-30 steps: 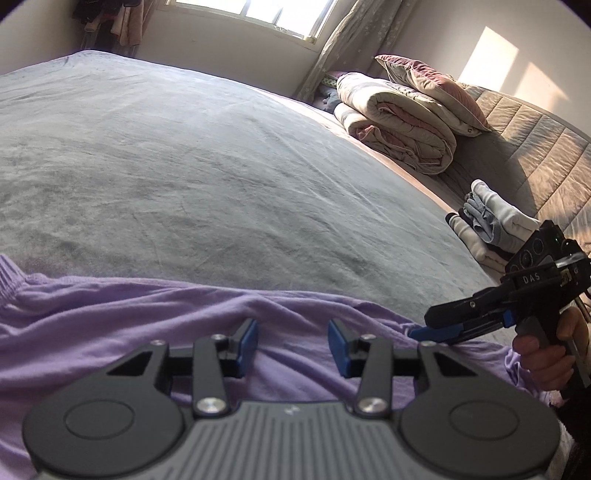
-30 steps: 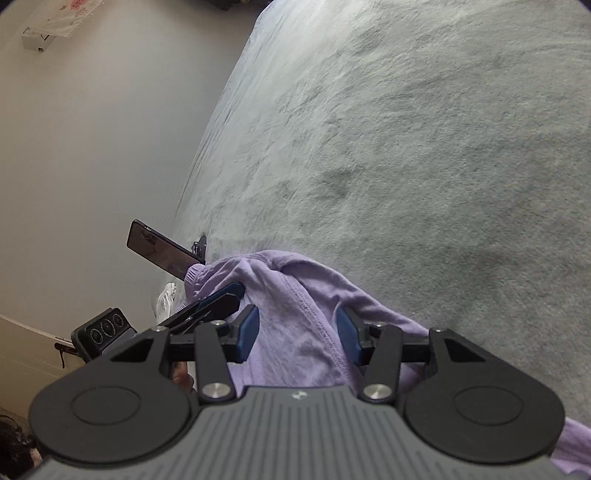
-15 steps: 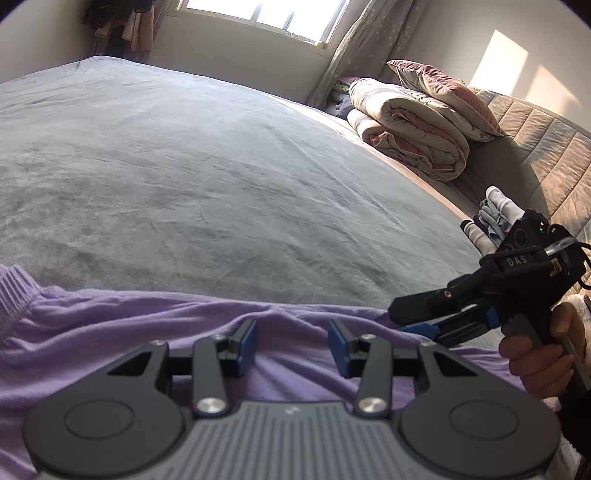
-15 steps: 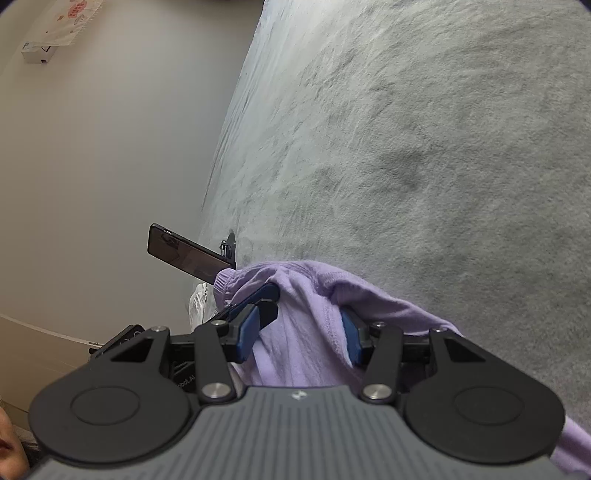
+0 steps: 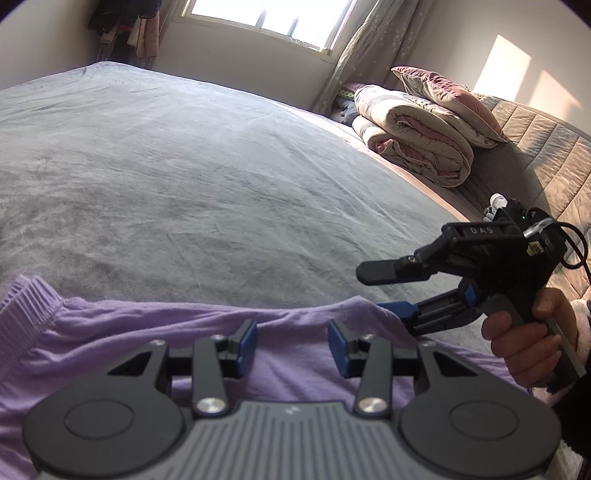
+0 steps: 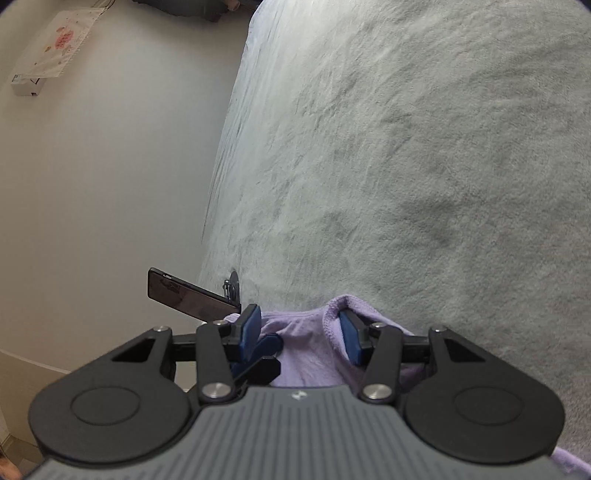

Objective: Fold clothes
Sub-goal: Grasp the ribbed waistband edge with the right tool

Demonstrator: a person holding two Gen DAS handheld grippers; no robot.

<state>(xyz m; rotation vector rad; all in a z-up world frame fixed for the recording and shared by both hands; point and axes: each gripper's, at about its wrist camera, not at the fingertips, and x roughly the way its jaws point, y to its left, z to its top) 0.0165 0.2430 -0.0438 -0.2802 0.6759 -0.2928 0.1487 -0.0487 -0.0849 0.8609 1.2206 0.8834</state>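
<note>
Ahead of me spreads a wide bed under a grey plush blanket point(image 5: 192, 173), and at twelve o'clock a bright window point(image 5: 266, 16) with a pale patterned curtain point(image 5: 364, 55) lets daylight in. At two o'clock a rolled beige-and-pink quilt point(image 5: 413, 144) and a mauve pillow point(image 5: 450, 99) rest against a grey quilted headboard point(image 5: 543, 147), with sun patches on the cream wall point(image 5: 461, 40) above. At eleven o'clock dark clothes point(image 5: 122, 29) hang in the corner.

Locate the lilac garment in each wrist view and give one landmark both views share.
Left wrist: lilac garment spans the lower frame, behind the near fingers.
Right wrist: it is bunched at bottom centre, between the fingers.
Shared landmark: the grey bedspread under it.
</note>
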